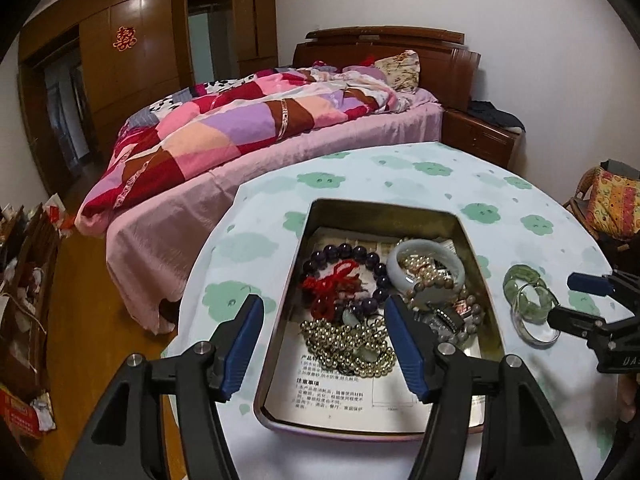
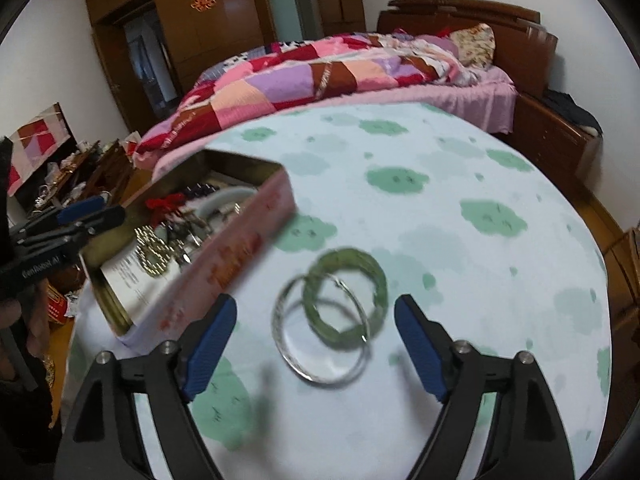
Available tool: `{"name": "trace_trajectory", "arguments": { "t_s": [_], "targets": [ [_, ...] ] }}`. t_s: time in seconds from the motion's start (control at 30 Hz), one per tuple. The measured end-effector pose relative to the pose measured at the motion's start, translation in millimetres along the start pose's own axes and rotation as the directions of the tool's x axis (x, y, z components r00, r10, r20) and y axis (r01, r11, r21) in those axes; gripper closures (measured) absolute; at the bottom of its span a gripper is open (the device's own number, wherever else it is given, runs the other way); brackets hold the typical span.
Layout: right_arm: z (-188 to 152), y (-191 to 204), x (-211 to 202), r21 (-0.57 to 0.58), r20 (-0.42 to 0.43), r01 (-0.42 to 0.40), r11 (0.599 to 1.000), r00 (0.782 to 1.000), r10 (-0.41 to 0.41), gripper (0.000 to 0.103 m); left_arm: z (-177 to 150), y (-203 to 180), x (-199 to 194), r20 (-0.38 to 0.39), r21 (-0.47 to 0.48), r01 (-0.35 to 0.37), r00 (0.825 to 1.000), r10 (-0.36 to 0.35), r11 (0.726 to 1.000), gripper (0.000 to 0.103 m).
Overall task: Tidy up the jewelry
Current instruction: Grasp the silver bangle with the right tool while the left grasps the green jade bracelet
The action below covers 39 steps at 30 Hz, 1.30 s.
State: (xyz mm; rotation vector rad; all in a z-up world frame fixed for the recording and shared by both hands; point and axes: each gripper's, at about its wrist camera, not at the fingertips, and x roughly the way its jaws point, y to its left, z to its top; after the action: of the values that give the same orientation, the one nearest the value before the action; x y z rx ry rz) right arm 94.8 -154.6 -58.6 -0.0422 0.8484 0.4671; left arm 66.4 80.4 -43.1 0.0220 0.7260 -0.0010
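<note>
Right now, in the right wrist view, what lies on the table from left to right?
Left gripper → open tin of jewelry → silver bangle → green bangle, which overlaps the silver one. The right gripper hovers open before both bangles.

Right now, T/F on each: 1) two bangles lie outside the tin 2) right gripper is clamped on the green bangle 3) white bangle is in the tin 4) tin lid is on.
1) True: the green bangle and silver bangle lie overlapping on the tablecloth.
2) False: the right gripper is open, holding nothing.
3) True: the white bangle is inside the tin.
4) False: the tin is open, no lid visible.
</note>
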Motion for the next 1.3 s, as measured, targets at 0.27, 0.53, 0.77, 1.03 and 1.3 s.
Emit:
{"name": "trace_trajectory", "arguments": {
  "t_s": [0.27, 0.53, 0.77, 1.03, 1.3],
  "targets": [
    [-2, 8, 16, -0.057, -0.049, 0.041, 0.998, 0.998, -0.044, 0.016, -6, -9, 2, -0.013, 0.018, 0.017, 1.000, -0.017, 1.000, 0.040],
    [-7, 10, 31, -0.084, -0.112, 0.087, 0.993, 0.989, -0.096, 0.017, -7, -13, 3, -0.023, 0.022, 0.024, 0.999, -0.023, 0.999, 0.040],
    [-11, 11, 17, -0.079, -0.072, 0.061, 0.995, 0.995, -0.067, 0.039, -4, -22, -5, -0.016, 0.029, 0.054, 0.998, -0.054, 0.998, 0.040],
    [-11, -6, -18, -0.031, 0.038, 0.081, 0.996, 0.996, -0.080, 0.039, 11, -65, -18, 0.008, 0.104, 0.123, 0.992, -0.124, 0.987, 0.040],
    [-18, -67, -25, 0.097, 0.035, 0.156, 0.983, 0.987, -0.160, 0.039, 19, -141, -7, -0.048, 0.208, 0.233, 0.972, -0.228, 0.950, 0.040]
  ]
}}
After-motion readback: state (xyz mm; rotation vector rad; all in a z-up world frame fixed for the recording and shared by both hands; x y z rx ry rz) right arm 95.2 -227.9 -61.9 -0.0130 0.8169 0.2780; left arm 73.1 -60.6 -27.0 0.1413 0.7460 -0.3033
